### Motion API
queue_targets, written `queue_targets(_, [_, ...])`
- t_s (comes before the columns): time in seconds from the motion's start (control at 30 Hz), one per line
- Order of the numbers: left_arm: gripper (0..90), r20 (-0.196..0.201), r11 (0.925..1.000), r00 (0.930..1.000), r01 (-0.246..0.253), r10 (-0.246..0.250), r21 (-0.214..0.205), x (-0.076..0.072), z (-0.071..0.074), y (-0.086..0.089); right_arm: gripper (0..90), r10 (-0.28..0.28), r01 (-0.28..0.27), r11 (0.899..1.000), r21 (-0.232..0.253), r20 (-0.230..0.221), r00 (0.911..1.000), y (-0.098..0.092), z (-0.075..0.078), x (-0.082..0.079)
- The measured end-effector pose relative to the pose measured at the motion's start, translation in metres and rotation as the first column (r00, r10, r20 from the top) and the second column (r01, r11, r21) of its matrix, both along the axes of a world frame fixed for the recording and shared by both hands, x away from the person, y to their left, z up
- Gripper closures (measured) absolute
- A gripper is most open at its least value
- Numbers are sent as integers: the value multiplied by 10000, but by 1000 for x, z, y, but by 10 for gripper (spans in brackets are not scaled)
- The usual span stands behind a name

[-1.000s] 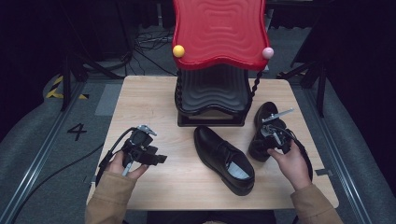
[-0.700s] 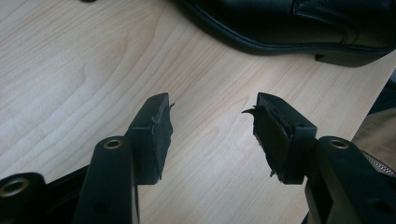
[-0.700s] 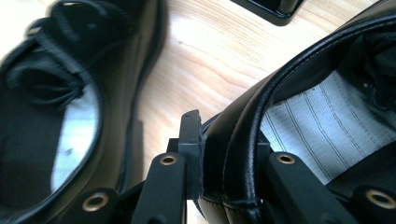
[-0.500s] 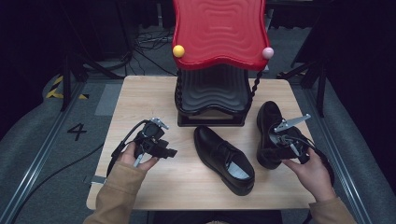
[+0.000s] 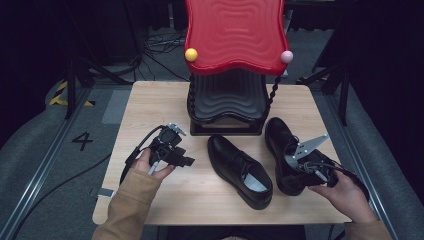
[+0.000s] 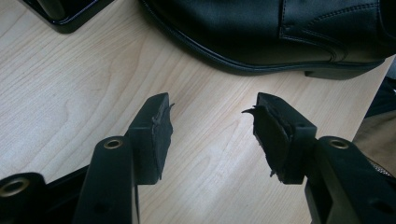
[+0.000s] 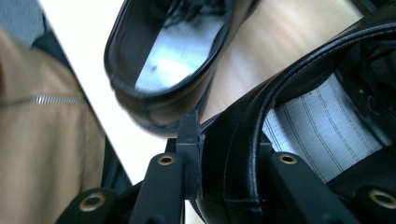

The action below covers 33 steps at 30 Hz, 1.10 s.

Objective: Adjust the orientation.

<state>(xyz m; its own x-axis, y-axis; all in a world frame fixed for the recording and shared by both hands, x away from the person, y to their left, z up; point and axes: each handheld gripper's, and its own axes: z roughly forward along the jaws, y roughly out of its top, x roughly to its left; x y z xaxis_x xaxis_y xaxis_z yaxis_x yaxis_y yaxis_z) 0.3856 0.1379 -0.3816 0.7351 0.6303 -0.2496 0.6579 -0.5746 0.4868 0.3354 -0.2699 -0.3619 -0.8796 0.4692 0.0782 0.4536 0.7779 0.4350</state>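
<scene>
Two black leather shoes lie on the wooden table point(image 5: 150, 105). The middle shoe point(image 5: 240, 165) points its toe toward the rack, and the right shoe point(image 5: 280, 145) lies beside it. My right gripper point(image 5: 296, 167) is shut on the right shoe's heel rim point(image 7: 243, 140), one jaw inside the shoe and one outside. The middle shoe point(image 7: 163, 60) shows behind it with its pale insole. My left gripper point(image 5: 186, 160) is held low over the table, left of the middle shoe. Its jaws point(image 6: 212, 105) stand open with nothing between them and face that shoe's side point(image 6: 261, 32).
A rack point(image 5: 227, 100) with black wavy shelves and a red wavy top point(image 5: 235, 30) stands at the table's back centre. A yellow ball point(image 5: 191, 54) and a pink ball point(image 5: 286, 56) sit at the top's front corners. Tan sleeves come in from the front edge.
My left gripper has moved right, closer to the middle shoe. My right hand has drawn back toward the front right, its jaws on the right shoe's heel.
</scene>
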Motion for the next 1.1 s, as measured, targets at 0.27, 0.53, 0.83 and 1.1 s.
queue_targets(0.27, [469,-54,9999,9999,94,-94,-37,2,-1,-3,737,1017,-1032,9928,-612,-269,9945,2,-17,-3])
queue_targets(0.53, [469,-82,9999,9999,152,-152,-20,3,-1,-6,749,1106,-1205,9818,-1467,-738,9911,-14,-34,0])
queue_targets(0.83, [469,-113,9999,9998,169,-169,26,3,-1,-7,595,367,-463,9948,-910,-1044,9939,-24,-22,0])
queue_targets(1.1, [468,-28,10000,10000,62,-62,51,0,0,-4,521,755,-763,9954,575,166,9970,-3,8,-13])
